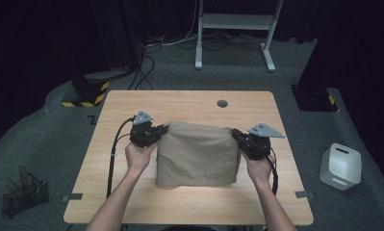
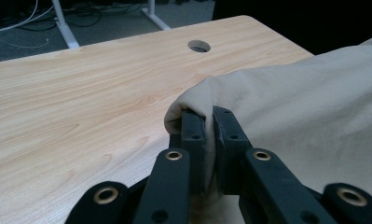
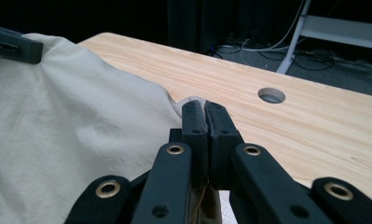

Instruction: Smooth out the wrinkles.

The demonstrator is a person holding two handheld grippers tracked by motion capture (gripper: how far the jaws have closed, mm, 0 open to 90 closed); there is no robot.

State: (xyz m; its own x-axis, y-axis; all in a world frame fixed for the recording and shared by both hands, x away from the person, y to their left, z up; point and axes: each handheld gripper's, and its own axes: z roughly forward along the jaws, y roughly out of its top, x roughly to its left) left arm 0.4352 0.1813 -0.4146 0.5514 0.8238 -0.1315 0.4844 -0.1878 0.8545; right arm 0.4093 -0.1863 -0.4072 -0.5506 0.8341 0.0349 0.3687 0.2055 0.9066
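I am pinching the two far corners of the beige cloth point(image 1: 198, 154) in the table point(image 1: 132, 103) middle, left tongs point(image 1: 163, 129) and right tongs point(image 1: 236, 134), so it is staying stretched for folding.

A light wooden table point(image 1: 189, 103) with rounded corners carries a single beige cloth point(image 1: 198, 155), folded and spread between the left gripper point(image 1: 164, 129) and the right gripper point(image 1: 234, 133). Beyond both claws, toward the far edge, a round cable hole point(image 1: 222, 103) sits in the bare wood.
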